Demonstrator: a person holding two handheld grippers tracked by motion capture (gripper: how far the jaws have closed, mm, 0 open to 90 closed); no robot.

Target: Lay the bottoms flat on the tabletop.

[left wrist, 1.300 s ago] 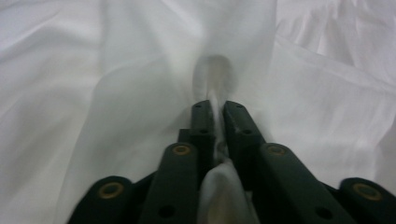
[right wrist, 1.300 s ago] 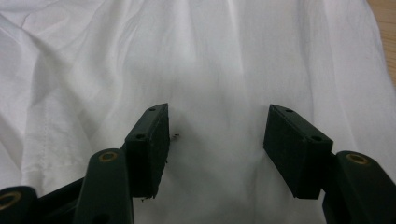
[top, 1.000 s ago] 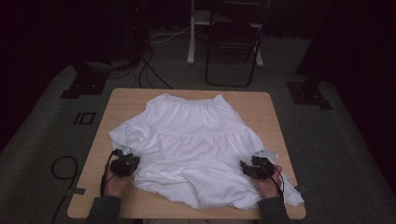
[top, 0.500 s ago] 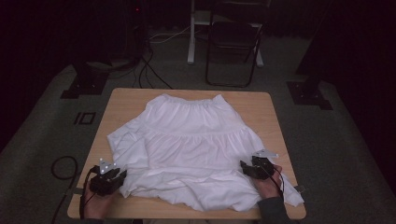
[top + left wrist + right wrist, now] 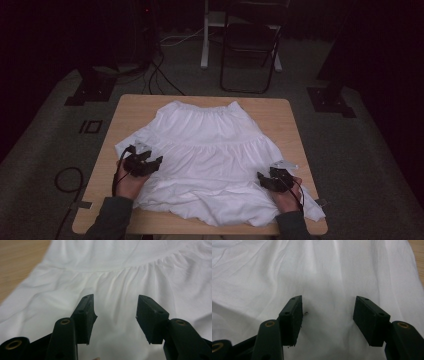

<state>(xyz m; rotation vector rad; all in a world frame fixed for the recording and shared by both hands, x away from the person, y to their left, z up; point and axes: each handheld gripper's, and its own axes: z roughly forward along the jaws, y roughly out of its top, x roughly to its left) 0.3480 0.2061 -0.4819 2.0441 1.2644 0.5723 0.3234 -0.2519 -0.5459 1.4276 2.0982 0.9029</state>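
A white gathered skirt (image 5: 210,145) lies spread on the wooden table (image 5: 280,110), waistband at the far side and hem toward me. My left gripper (image 5: 152,162) hovers over the skirt's left side. In the left gripper view its jaws (image 5: 115,300) stand apart above the gathered seam of the skirt (image 5: 120,270); they have just been opening and nothing is between them. My right gripper (image 5: 262,178) rests low on the skirt's right side near the hem. In the right gripper view it (image 5: 328,300) is open, with smooth cloth (image 5: 324,270) under the gap and no fold pinched.
Bare wood shows along the table's left edge (image 5: 17,257) and right edge (image 5: 417,250). Beyond the table stand a black folding chair (image 5: 250,45) and a white post (image 5: 206,35). Black stand bases (image 5: 92,90) (image 5: 330,100) and a cable loop (image 5: 67,177) lie on the carpet.
My left gripper swung out toward the table's near left corner, then came back up and right over the skirt's left side. The right gripper has stayed where it was.
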